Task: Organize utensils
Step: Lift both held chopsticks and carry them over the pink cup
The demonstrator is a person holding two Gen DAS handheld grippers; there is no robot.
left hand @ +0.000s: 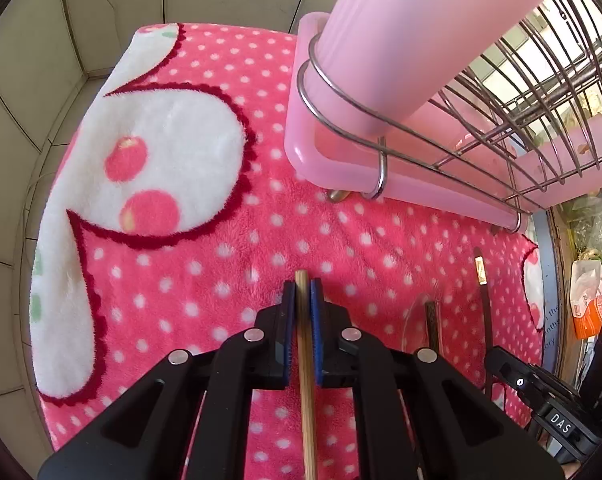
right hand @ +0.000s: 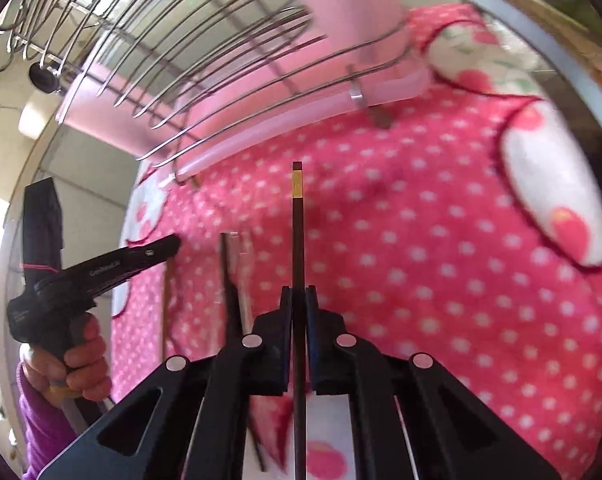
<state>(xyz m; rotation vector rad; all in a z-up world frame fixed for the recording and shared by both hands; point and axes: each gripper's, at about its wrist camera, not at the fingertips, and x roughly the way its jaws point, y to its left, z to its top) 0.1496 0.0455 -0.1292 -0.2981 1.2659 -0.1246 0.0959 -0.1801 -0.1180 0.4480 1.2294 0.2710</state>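
Two grippers, each clamped on one chopstick. Left gripper [left hand: 303,294], low centre of the left view: jaws narrow, pinched on a pale wooden chopstick [left hand: 305,360]. Long axis running straight up the frame, blunt tip just past the jaws and aimed at the upper edge, the rest passing back between the fingers to the bottom edge. Right gripper [right hand: 298,300], low centre of the right view: jaws narrow, closed on a dark chopstick [right hand: 298,240] with one gold band near its far end. Long axis again vertical in the frame, banded end up, reaching well past the jaws toward the rack.

Two more dark sticks [right hand: 231,280] lying loose on the blanket, left of the held dark one in the right view, roughly parallel to it; beside them something clear, too blurred to name. Seen also at lower right of the left view.

One pink dotted blanket [left hand: 229,216] over the worktop. One wire rack [left hand: 513,120] at upper right of the left view, upper left of the right view, sitting on one pink tray [left hand: 301,148]. One tall pink holder [left hand: 401,32] upright in the rack's ring. One hand [right hand: 81,364] at lower left of the right view, in a purple sleeve, gripping the left gripper's handle.
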